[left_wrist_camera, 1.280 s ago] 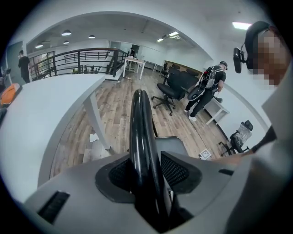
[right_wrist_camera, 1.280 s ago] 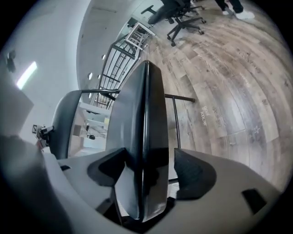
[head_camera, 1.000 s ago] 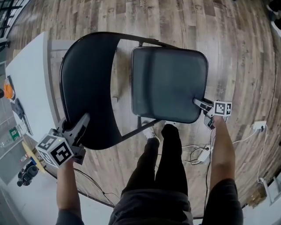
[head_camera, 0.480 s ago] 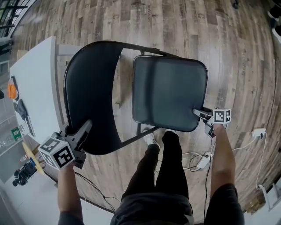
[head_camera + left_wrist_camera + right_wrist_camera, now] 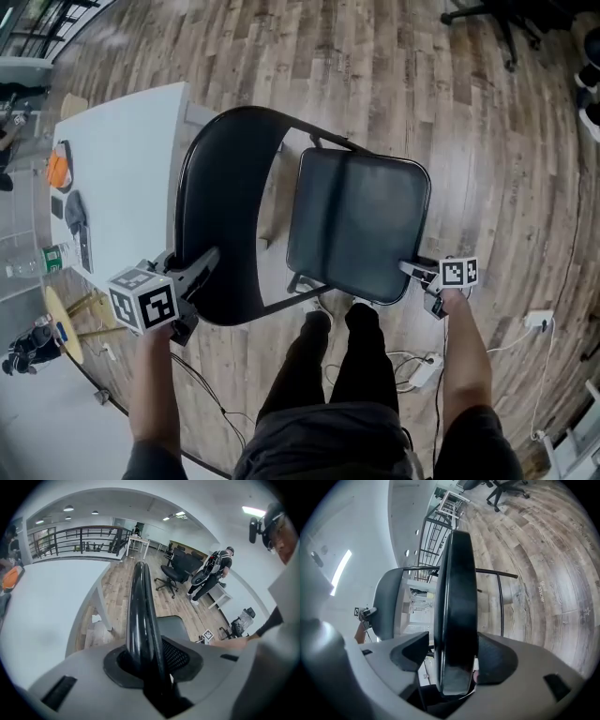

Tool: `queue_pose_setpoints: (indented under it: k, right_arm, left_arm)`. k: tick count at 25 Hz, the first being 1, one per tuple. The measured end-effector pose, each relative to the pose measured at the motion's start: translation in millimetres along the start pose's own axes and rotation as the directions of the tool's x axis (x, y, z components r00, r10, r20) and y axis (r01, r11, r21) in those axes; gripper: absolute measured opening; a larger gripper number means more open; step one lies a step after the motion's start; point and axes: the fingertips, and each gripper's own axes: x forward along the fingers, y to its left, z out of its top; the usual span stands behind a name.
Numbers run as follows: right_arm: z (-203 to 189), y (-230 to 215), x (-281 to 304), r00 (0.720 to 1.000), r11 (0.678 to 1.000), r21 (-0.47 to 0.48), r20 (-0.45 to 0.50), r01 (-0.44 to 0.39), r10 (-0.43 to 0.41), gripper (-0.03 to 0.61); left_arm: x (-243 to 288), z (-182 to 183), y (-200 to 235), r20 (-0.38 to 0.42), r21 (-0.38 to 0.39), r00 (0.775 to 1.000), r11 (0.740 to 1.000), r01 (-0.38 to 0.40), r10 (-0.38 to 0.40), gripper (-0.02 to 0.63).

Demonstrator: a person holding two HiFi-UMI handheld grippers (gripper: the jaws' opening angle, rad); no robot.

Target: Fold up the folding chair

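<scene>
Left gripper (image 5: 208,259) is clamped on the near end of the backrest (image 5: 140,606) rim of the folding chair (image 5: 225,206). Its jaws have just been closing, and the black rim is seen filling the gap between the pads. Right gripper (image 5: 412,273) is closed on the near right corner of the seat (image 5: 356,225). In its own view one pad lies flat on the seat edge and a thin slit of light is left at the other. Chair is not yet folded and stands on the wooden floor (image 5: 487,122), beside a white table (image 5: 122,159).

Hidden: chair legs are mostly covered by seat and backrest. Both hands are masked by the marker cubes. An office chair (image 5: 497,19) is cut off at the top edge. Cabling (image 5: 417,366) is partly screened by the right forearm (image 5: 464,375).

Pose: both forearms are stretched forward, the left forearm (image 5: 155,394) toward the backrest, the right toward the seat. Left gripper is angled up-right in the head view, right gripper leftward.
</scene>
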Motion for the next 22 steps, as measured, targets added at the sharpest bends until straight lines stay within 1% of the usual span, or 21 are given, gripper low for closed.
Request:
queue_pose_setpoints:
  k: [5, 10, 12, 15, 22]
  right_arm:
    - [8.1, 72.8, 18.1, 1.000, 0.999, -0.035, 0.019, -0.018, 0.018, 0.314]
    - [19.3, 125.5, 36.6, 0.999, 0.998, -0.064, 0.039, -0.022, 0.024, 0.314]
    - [20.1, 145.7, 44.9, 0.999, 0.996, -0.081, 0.038, -0.025, 0.029, 0.314]
    - [11.6, 179.8, 57.6, 0.999, 0.996, -0.082, 0.041, -0.030, 0.033, 0.314]
    - [14.3, 260.8, 94.3, 0.995, 0.985, -0.144, 0.035, -0.091, 0.097, 0.314]
  left_arm:
    - [-42.4, 10.8, 16.9, 0.034, -0.033, 0.999, 0.999, 0.025, -0.024, 0.095]
    - [-67.2, 16.4, 37.6, 0.058, -0.057, 0.998, 0.998, 0.035, -0.031, 0.084]
    - [-74.4, 16.6, 42.6, 0.051, -0.065, 0.998, 0.997, 0.049, -0.046, 0.084]
    - [-88.1, 11.5, 44.7, 0.025, -0.087, 0.997, 0.993, 0.075, -0.073, 0.084]
    - [-118.9, 20.5, 66.0, 0.031, -0.078, 0.999, 0.996, 0.046, -0.043, 0.084]
